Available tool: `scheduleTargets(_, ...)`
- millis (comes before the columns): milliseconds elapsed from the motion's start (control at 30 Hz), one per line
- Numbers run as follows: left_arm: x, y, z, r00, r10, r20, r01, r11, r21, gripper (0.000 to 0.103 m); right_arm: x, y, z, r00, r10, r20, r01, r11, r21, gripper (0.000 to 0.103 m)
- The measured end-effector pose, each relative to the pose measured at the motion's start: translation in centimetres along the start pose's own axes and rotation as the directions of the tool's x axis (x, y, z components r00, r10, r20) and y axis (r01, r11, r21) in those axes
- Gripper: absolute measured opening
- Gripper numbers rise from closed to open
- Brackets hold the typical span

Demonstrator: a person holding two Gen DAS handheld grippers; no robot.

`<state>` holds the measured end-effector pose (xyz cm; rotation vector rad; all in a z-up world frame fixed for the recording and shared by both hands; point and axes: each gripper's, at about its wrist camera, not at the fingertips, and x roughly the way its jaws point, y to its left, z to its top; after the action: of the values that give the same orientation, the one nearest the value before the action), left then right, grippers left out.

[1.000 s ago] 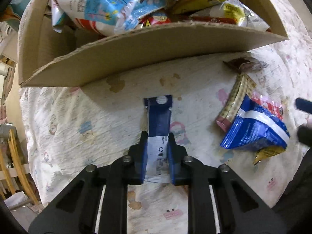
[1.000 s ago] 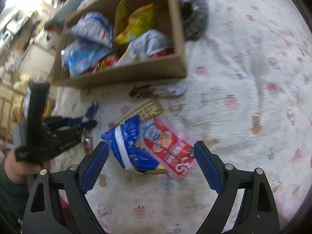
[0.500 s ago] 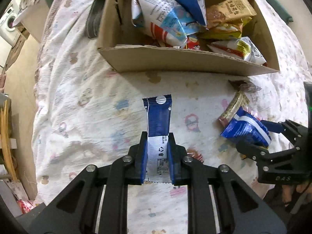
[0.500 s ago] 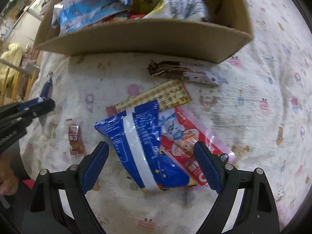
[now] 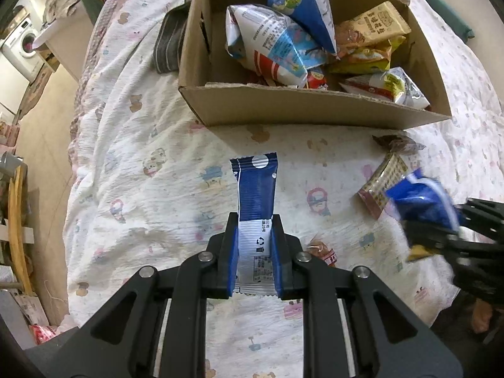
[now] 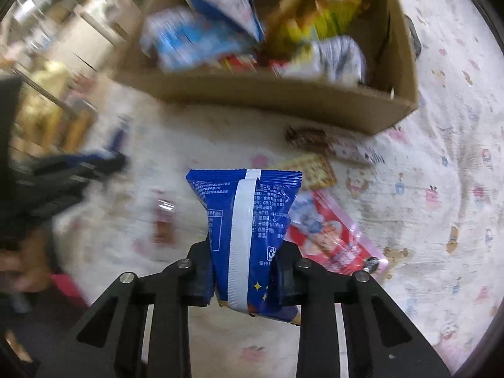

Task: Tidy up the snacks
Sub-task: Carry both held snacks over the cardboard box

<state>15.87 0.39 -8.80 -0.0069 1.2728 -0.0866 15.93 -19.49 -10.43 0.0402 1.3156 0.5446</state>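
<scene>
While the left claw [image 5: 254, 253] clamps a slim packet [image 5: 255, 195], the right claw [image 6: 242, 271] is closing on a blue bag [image 6: 249, 220] before the box [image 6: 283, 104].

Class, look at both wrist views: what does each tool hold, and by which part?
Left tool: slim blue snack stick, gripped at its white end. Right tool, jaws closing: blue snack bag, pinched at its lower end.

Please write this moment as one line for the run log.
left gripper: shut on blue stick packet | right gripper: closing on blue snack bag | cardboard box: holds snacks | both packets outside box
</scene>
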Motion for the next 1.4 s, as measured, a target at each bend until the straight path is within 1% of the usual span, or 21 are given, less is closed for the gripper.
scheduleTargets(33,-0.2,-0.1,0.1,1.000,0.002,0.006,-0.002,1.000,0.001,0.015,-1.0,0.0,-0.1,0.999,0.025,0.033,-0.025,1.000,-0.001,0.029)
scheduleTargets(100,-0.5,-0.3,0.1,1.000,0.007,0.021,-0.007,1.000,0.007,0.015,-2.3,-0.2,-0.6,0.997,0.042,0.072,-0.042,0.999,0.004,0.029)
scheduleTargets(200,-1.5,-0.9,-0.4,0.999,0.013,0.043,-0.013,1.000,0.010,0.015,-3.7,-1.1,-1.0,0.992,0.049,0.113,-0.051,0.998,0.021,0.029)
scheduleTargets(300,-2.7,-1.3,-0.6,0.997,0.008,0.079,-0.008,1.000,0.001,0.015,-5.2,-1.3,-1.3,0.982,0.065,0.179,-0.071,0.997,0.027,0.029)
scheduleTargets(400,-4.3,-1.3,-0.1,0.991,0.002,0.132,-0.001,1.000,-0.006,0.015,-7.5,-1.8,-1.5,0.960,0.082,0.268,-0.096,0.994,0.042,0.029)
scheduleTargets(500,-6.8,-0.9,0.4,0.981,-0.008,0.196,0.014,1.000,-0.027,0.015,-10.2,-2.0,-1.0,0.927,0.086,0.365,-0.111,0.993,0.048,0.029)
scheduleTargets(533,-7.7,-0.8,0.6,0.976,-0.012,0.218,0.020,0.999,-0.035,0.015,-11.2,-2.2,-0.8,0.912,0.087,0.402,-0.118,0.992,0.053,0.029)
scheduleTargets(667,-10.6,1.0,2.3,0.958,-0.007,0.288,0.028,0.997,-0.069,0.015,-13.8,-3.3,0.2,0.872,0.061,0.485,-0.129,0.986,0.108,0.029)
scheduleTargets(800,-11.9,1.8,4.2,0.949,0.005,0.315,0.021,0.997,-0.079,0.015,-15.4,-4.3,1.9,0.848,0.056,0.527,-0.164,0.973,0.161,0.029)
scheduleTargets(867,-12.3,1.7,5.3,0.945,0.003,0.327,0.023,0.997,-0.075,0.015,-15.4,-4.4,2.9,0.849,0.065,0.525,-0.180,0.969,0.171,0.029)
scheduleTargets(933,-12.3,1.7,5.9,0.941,-0.003,0.338,0.030,0.997,-0.075,0.015,-15.3,-4.6,3.9,0.855,0.068,0.515,-0.182,0.968,0.174,0.029)
scheduleTargets(1100,-10.9,0.4,7.9,0.945,-0.025,0.327,0.044,0.998,-0.051,0.015,-13.6,-4.5,6.4,0.872,0.072,0.484,-0.176,0.969,0.172,0.029)
scheduleTargets(1267,-9.2,-2.3,10.0,0.945,-0.059,0.321,0.062,0.998,0.001,0.015,-11.7,-4.7,8.6,0.888,0.026,0.459,-0.121,0.977,0.178,0.029)
scheduleTargets(1400,-7.6,-4.4,11.3,0.948,-0.076,0.310,0.066,0.997,0.040,0.015,-9.6,-5.8,9.7,0.902,0.043,0.429,-0.145,0.968,0.207,0.029)
